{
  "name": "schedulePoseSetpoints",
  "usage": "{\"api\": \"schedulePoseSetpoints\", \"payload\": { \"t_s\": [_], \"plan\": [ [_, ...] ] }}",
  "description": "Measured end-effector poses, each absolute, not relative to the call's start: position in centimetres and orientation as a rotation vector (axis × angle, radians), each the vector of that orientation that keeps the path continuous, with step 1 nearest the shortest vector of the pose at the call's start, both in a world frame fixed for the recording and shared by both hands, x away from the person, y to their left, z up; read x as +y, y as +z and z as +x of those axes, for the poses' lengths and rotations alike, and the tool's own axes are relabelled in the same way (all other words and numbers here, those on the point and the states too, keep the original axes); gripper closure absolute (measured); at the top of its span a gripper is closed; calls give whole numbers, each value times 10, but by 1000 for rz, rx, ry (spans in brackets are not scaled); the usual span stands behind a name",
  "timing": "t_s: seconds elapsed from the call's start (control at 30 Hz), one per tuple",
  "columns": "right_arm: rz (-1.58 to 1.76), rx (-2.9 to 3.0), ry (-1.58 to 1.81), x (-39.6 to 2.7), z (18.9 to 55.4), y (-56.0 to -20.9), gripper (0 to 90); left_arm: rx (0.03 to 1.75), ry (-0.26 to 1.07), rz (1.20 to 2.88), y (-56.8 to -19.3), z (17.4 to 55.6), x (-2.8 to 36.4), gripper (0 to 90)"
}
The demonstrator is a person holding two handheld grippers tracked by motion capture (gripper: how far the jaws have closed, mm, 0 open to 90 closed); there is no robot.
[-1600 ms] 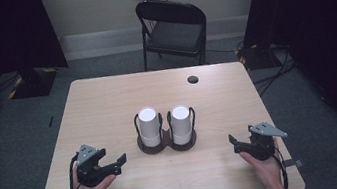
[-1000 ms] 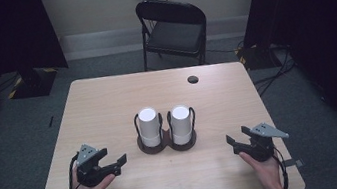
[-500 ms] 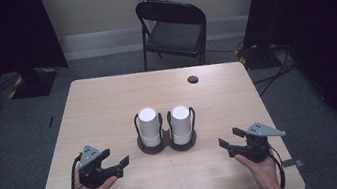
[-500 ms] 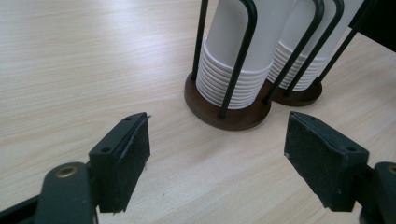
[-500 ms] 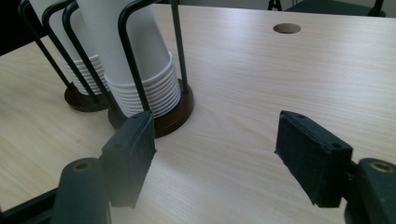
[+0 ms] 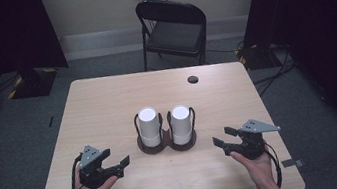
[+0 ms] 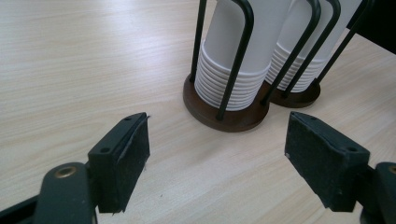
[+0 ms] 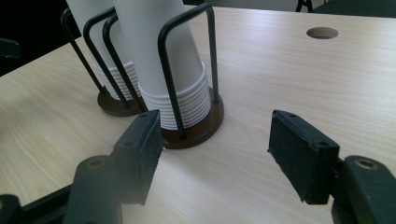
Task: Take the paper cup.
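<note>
White paper cups sit nested in two stacks point(image 6: 150, 126), each in a black wire holder point(image 6: 152, 145), the pair touching at the middle of the table point(image 6: 107, 103). Left gripper point(image 6: 121, 164) lies near the left holder and right gripper point(image 6: 223, 140) near the right one, both jaws wide and empty. Judgement: approach level, close on one cup wall only, clear of the wire hoops.

Even overhead light falls brightly on the pale wood-grain bench point(image 6: 108, 108) while the surrounding room sinks into darkness, shadows stay soft, and the nearest black jaws blur slightly out of focus.
</note>
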State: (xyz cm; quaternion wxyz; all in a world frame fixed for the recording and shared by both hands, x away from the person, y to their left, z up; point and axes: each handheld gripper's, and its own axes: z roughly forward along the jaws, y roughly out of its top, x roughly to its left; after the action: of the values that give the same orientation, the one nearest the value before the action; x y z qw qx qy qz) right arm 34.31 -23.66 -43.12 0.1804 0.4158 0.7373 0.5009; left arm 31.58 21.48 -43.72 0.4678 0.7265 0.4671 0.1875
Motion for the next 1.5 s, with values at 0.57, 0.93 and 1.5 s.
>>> {"api": "schedulePoseSetpoints", "payload": {
  "t_s": [0.57,0.93,1.5],
  "plan": [
    [1061,2093,1523,-208,361,-408,317,1148,478,1786,-437,315,216,240],
    [992,2120,1570,-184,375,-392,332,1141,476,1790,-437,315,215,254],
    [936,2147,1598,-156,401,-379,270,1137,483,1794,-437,314,216,259]
  ]
}}
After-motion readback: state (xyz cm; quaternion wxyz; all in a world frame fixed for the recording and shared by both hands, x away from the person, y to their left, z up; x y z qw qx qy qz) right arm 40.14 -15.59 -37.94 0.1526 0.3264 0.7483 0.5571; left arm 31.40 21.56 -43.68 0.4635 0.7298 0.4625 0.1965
